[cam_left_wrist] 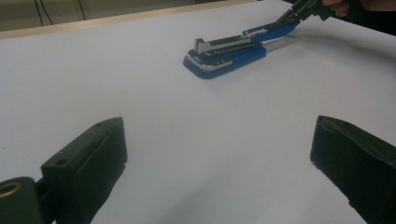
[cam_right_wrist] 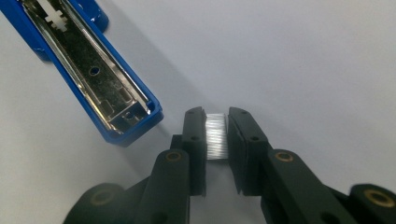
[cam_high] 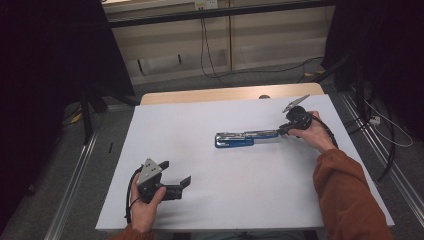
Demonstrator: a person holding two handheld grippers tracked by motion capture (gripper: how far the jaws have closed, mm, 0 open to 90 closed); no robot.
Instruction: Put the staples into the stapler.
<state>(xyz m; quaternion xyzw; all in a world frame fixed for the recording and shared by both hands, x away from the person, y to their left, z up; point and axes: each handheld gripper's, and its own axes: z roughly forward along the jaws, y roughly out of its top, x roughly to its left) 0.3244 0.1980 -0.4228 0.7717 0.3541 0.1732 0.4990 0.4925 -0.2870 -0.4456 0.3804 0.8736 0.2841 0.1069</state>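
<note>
We see in the right gripper view what the high view can't resolve: right gripper [cam_right_wrist: 216, 135] pinching a silvery strip of staples [cam_right_wrist: 216, 136], just beside the opened blue metal stapler [cam_right_wrist: 88, 70]. Stapler sits mid white table [cam_high: 225, 190] w/ bare room all round; left gripper [cam_high: 176, 175] near front edge, jaws spread wide, nothing in them.

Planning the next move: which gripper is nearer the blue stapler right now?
Right. The right gripper, holding a strip of staples, sits just off the open blue stapler's lid end. The left gripper hangs open near the table's front edge, well away.
</note>
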